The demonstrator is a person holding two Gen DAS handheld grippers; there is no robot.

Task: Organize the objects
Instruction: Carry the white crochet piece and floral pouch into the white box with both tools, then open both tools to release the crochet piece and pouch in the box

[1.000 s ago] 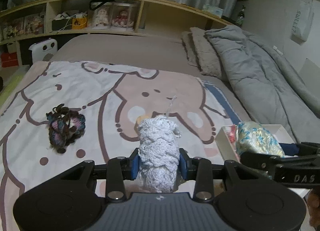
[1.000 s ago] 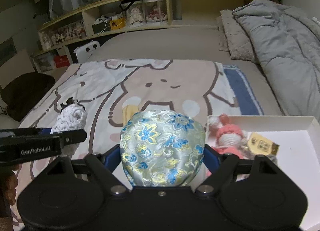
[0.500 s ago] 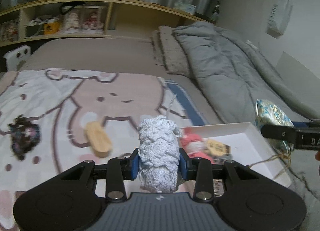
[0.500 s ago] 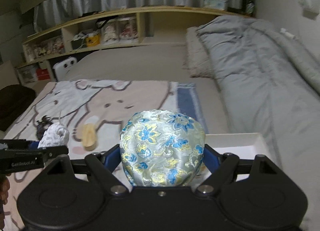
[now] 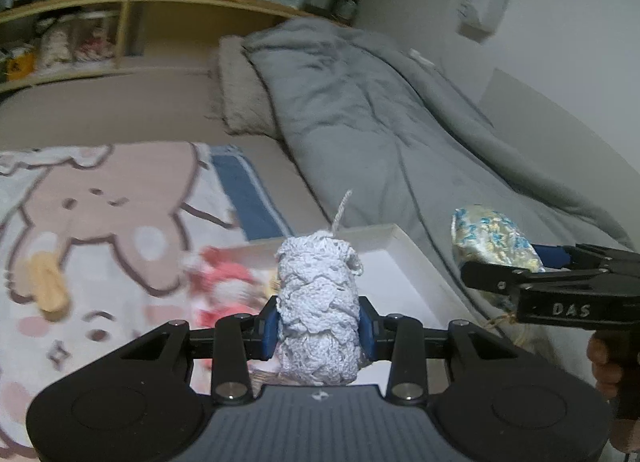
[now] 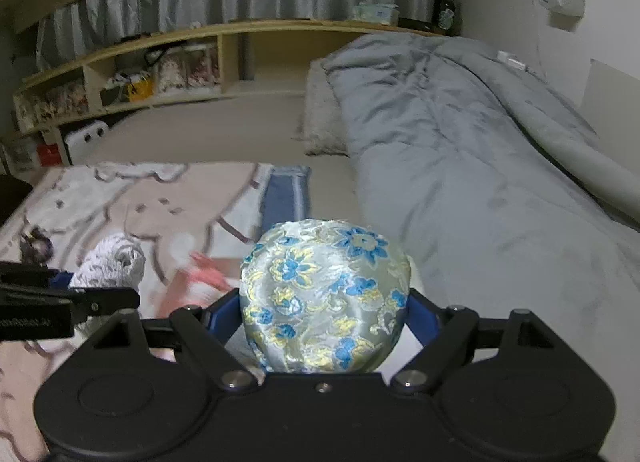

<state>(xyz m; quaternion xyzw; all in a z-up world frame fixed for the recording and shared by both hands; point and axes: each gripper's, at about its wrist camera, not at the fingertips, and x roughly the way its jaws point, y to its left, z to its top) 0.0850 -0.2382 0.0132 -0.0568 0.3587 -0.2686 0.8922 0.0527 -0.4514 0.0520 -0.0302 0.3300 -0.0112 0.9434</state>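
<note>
My left gripper (image 5: pixel 319 332) is shut on a white crocheted roll (image 5: pixel 318 302) and holds it above the near end of a white box (image 5: pixel 404 258). A pink knitted doll (image 5: pixel 224 286) lies in the box. My right gripper (image 6: pixel 325 316) is shut on a floral silk pouch (image 6: pixel 324 298); in the left wrist view the pouch (image 5: pixel 492 242) hangs right of the box over the grey duvet. The crocheted roll also shows in the right wrist view (image 6: pixel 108 266), to the left.
A wooden piece (image 5: pixel 46 286) lies on the cartoon blanket (image 5: pixel 120 189) left of the box. A dark yarn item (image 6: pixel 34 246) lies far left. A grey duvet (image 5: pixel 380 117) fills the right side. Shelves (image 6: pixel 160 73) stand behind the bed.
Both grippers have swung to the right with their loads. The box and doll now sit under the left gripper, and the pouch has moved out past the box's right edge.
</note>
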